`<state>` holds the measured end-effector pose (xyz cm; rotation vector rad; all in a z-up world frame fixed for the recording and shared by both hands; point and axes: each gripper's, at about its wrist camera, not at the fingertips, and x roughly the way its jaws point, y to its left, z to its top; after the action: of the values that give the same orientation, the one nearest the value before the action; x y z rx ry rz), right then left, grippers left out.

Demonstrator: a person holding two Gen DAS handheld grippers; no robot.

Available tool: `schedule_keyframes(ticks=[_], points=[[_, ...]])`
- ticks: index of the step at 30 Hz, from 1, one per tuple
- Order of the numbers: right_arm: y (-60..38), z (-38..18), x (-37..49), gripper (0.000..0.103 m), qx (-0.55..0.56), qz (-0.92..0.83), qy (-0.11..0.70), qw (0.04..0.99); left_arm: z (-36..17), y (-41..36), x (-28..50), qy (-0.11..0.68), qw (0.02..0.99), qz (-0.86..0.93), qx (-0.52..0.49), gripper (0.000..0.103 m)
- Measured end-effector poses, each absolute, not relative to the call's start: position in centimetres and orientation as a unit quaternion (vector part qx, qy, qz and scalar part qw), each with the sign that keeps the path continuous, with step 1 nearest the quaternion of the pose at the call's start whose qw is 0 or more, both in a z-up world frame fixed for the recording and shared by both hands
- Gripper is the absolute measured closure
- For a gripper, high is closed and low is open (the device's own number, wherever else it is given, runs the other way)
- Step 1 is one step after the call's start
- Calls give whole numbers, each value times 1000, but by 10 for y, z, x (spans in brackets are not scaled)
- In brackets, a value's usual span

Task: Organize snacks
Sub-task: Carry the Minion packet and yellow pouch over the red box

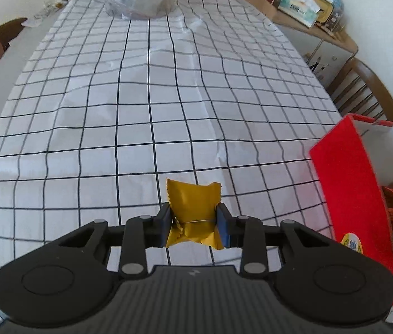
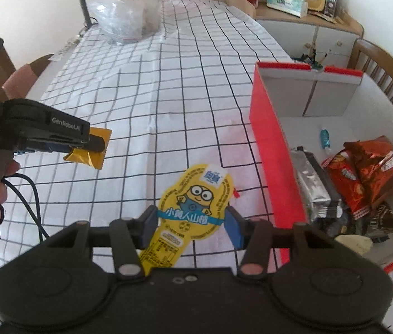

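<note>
Snacks are in both grippers above the checked worktop [image 1: 151,89]: the left gripper [image 1: 193,220] has its fingers clenched on a small gold packet [image 1: 193,203], the right gripper [image 2: 192,222] grasps a yellow cartoon pouch [image 2: 193,203] beside the red box [image 2: 274,161] holding chip bags [image 2: 369,172].

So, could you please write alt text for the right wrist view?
The right hand-held gripper holds a yellow cartoon snack pack above a checked tablecloth, beside an open red box with snack bags inside. At left, the left hand-held gripper holds a small yellow packet.
</note>
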<state>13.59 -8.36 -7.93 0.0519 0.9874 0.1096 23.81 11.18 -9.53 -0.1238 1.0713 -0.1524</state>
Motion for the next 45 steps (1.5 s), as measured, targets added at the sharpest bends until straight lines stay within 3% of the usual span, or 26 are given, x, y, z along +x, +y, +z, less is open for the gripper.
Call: schedule_keyframes(ticks=[11, 24, 45], points=[[-112, -33, 104, 52, 26, 86, 438, 894, -38, 94, 182, 472, 875, -80, -71, 70], [-181, -6, 86, 52, 21, 100, 420, 902, 2, 20, 141, 448, 885, -102, -70, 70], [-319, -34, 106, 52, 20, 80, 428, 900, -20, -135, 147, 469, 876, -116, -16, 70]])
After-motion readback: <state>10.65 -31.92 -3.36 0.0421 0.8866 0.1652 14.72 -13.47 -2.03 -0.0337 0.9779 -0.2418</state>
